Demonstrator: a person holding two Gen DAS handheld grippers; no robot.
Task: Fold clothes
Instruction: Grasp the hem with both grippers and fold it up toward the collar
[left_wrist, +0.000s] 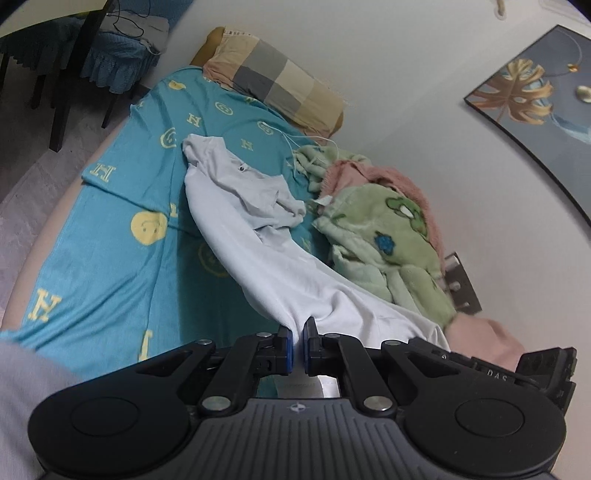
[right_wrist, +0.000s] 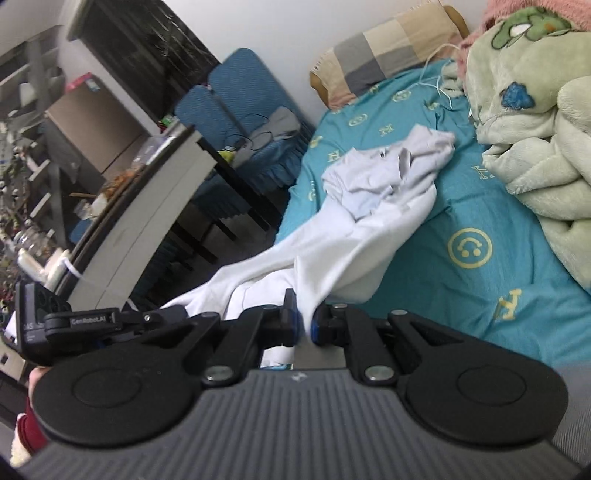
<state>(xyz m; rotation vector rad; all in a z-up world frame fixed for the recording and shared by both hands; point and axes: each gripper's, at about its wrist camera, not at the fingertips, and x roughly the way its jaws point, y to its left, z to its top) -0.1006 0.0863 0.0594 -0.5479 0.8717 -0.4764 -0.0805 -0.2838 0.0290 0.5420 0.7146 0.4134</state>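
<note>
Folding barely begun: left hand-held gripper (left_wrist: 298, 334) and right hand-held gripper (right_wrist: 303, 317) each clenched on the white garment (left_wrist: 258, 236), its near end lifted, far end crumpled on the bed (left_wrist: 110, 236), no fold made.

White shirt (left_wrist: 258, 236) stretches up off the bed, hem end lifted and drawn taut, pinched at two spots along its near edge. The far end, with the collar and a small dark button, lies crumpled on the blue sheet (left_wrist: 110, 240), sleeves bunched and folded over. In the right wrist view the shirt (right_wrist: 354, 229) sags in a loose fold between the pinched spots.
</note>
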